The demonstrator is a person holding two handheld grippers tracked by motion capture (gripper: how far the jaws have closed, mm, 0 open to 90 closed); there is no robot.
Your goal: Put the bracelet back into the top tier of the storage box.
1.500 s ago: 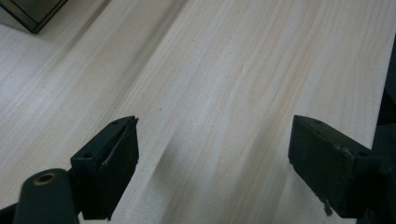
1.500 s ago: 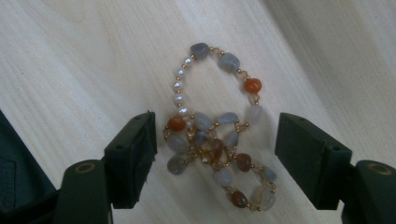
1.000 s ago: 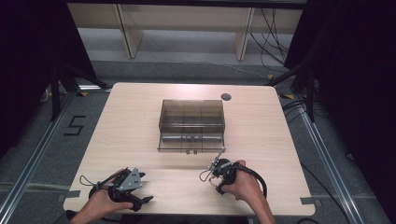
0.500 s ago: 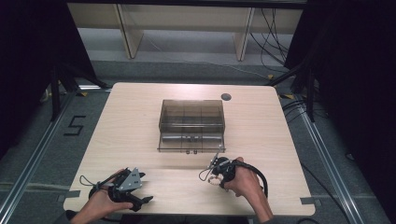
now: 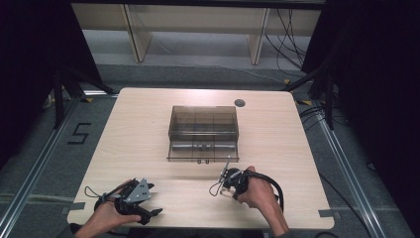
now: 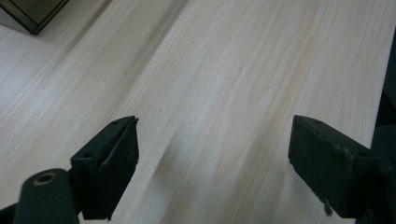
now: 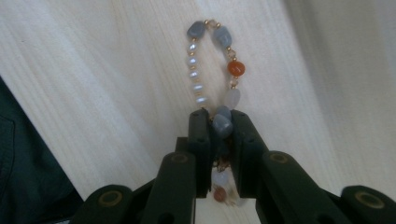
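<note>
beaded bracelet (image 7: 215, 70) pinched between right tongs (image 7: 219, 126), loop sticking out beyond them.

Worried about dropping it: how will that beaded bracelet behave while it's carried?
The bracelet is probably floppy: its strung beads hang in a loose loop. The right gripper pinches one rounded bead, so it may slip. It looks light.

Table (image 5: 148, 124): we are seeing pale matt wood grain.
Box (image 5: 203, 131): smoky clear plastic — glossy.
Bracelet (image 7: 215, 70): smooth polished beads — gold-coloured links.
</note>
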